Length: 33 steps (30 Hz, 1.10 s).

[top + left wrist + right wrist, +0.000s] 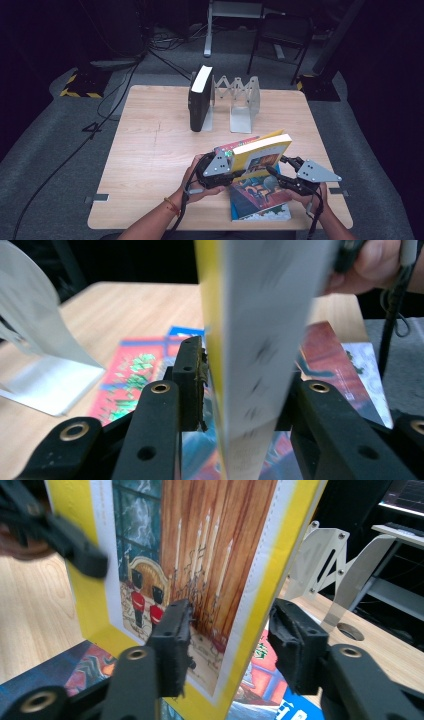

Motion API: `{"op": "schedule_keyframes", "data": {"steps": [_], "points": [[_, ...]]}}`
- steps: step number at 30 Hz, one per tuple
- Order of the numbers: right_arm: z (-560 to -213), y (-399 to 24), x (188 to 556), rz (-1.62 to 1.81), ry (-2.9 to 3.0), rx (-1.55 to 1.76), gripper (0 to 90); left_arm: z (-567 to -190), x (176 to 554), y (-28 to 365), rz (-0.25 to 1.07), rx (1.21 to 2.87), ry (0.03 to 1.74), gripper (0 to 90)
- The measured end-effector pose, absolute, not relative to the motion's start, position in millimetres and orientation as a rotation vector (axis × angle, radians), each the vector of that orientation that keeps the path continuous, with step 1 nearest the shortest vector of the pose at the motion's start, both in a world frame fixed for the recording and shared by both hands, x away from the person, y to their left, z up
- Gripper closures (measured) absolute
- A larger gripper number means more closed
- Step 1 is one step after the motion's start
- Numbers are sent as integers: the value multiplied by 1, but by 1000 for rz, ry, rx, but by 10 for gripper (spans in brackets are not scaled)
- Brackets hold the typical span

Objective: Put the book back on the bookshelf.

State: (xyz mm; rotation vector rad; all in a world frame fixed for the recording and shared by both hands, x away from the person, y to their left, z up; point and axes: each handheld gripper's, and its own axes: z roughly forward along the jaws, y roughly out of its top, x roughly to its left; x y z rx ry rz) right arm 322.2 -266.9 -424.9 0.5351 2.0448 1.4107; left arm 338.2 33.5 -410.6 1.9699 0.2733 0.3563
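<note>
Centrally, near the front edge of a wooden table (150, 150), a person lifts a yellow book (260, 152) between two handheld grippers. The left gripper (235, 172) is clamped on the book's edge, pads against cover and pages. The right gripper (274, 172) has its jaws around the opposite edge, one pad on the picture cover, the other standing just clear. A second colourful book (257, 202) lies flat underneath. Farther back, a black book (200, 100) stands upright against a metal rack (240, 100).
</note>
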Motion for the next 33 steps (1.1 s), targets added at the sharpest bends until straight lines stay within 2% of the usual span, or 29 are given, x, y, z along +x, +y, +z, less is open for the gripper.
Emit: {"op": "schedule_keyframes", "data": {"steps": [11, 21, 24, 27, 30, 33], "points": [[-426, -269, 322, 1402, 2028, 537, 632, -380, 340, 30, 407, 1867, 264, 624], [-425, -268, 324, 1400, 2028, 547, 642, -361, 348, 22, 411, 1824, 306, 616], [-426, -268, 325, 1381, 2045, 552, 566, -356, 349, 21, 437, 1838, 312, 697], [-429, -272, 325, 1339, 2078, 559, 474, -354, 356, 23, 458, 1846, 366, 703], [-432, -284, 327, 1302, 2113, 600, 435, -354, 364, 30, 454, 1835, 410, 707], [-434, -294, 329, 1292, 2122, 653, 435, -351, 368, 35, 459, 1808, 442, 725]]}}
